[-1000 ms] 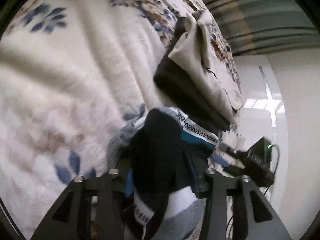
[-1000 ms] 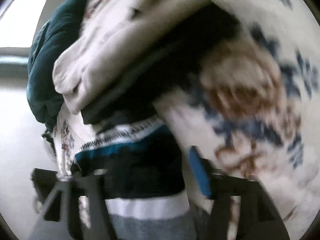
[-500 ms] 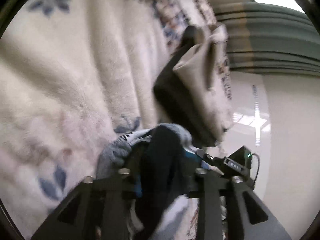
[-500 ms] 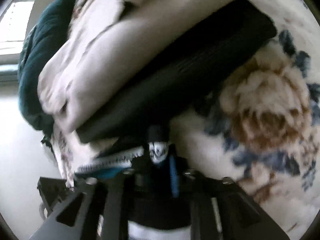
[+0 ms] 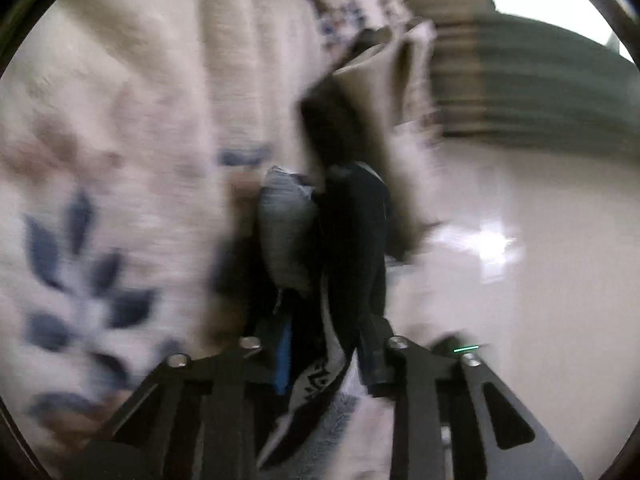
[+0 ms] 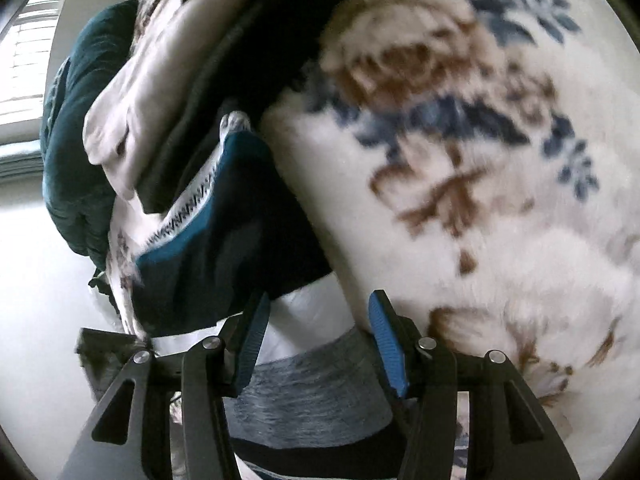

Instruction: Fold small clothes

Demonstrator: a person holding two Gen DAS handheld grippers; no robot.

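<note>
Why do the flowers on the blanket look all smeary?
Left wrist view: the flowered blanket is smeared by motion blur, and glare shines on the floor. Right wrist view: blanket flowers are softly blurred, the blue fingers are sharp, and the fisheye bends the edges.

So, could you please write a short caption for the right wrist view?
Right tool open around a striped grey, white and teal sock on a fluffy floral blanket.

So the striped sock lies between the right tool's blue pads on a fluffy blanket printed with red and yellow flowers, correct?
Not quite: the flowers are brown and dark blue, not red and yellow. The right wrist view shows the striped sock running between the right tool's blue pads, beside the fluffy blanket with those brown and blue blooms.
</note>
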